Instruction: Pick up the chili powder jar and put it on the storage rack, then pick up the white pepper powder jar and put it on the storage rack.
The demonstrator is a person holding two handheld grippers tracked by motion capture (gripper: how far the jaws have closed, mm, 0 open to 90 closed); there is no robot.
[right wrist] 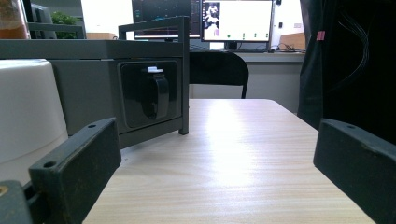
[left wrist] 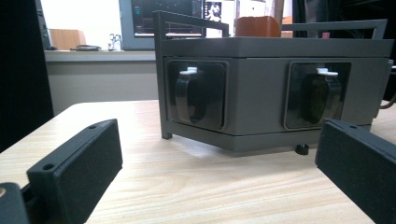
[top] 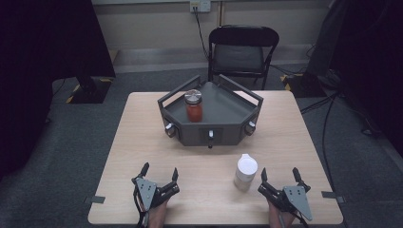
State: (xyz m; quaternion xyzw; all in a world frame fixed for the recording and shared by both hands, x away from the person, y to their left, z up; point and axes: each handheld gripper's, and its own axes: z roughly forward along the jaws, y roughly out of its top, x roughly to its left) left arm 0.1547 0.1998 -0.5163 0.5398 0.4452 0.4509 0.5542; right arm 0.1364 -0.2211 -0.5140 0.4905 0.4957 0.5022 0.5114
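A dark grey angular stand (top: 223, 124) with rails and front knobs sits at the table's far middle. On its top deck stands a jar of red sauce (top: 194, 106) with a metal lid. A white lidded container (top: 245, 172) stands on the table near the front right. My left gripper (top: 159, 172) rests open at the front left, facing the stand (left wrist: 261, 93). At the front right my right gripper (top: 279, 174) is open, just right of the white container (right wrist: 28, 116). Nothing lies between either pair of jaws.
The light wood table (top: 142, 142) has bare surface on both sides of the stand. A black folding chair (top: 242, 50) stands behind the far edge. Cables run over the floor at the right. Monitors (right wrist: 236, 21) show beyond the table.
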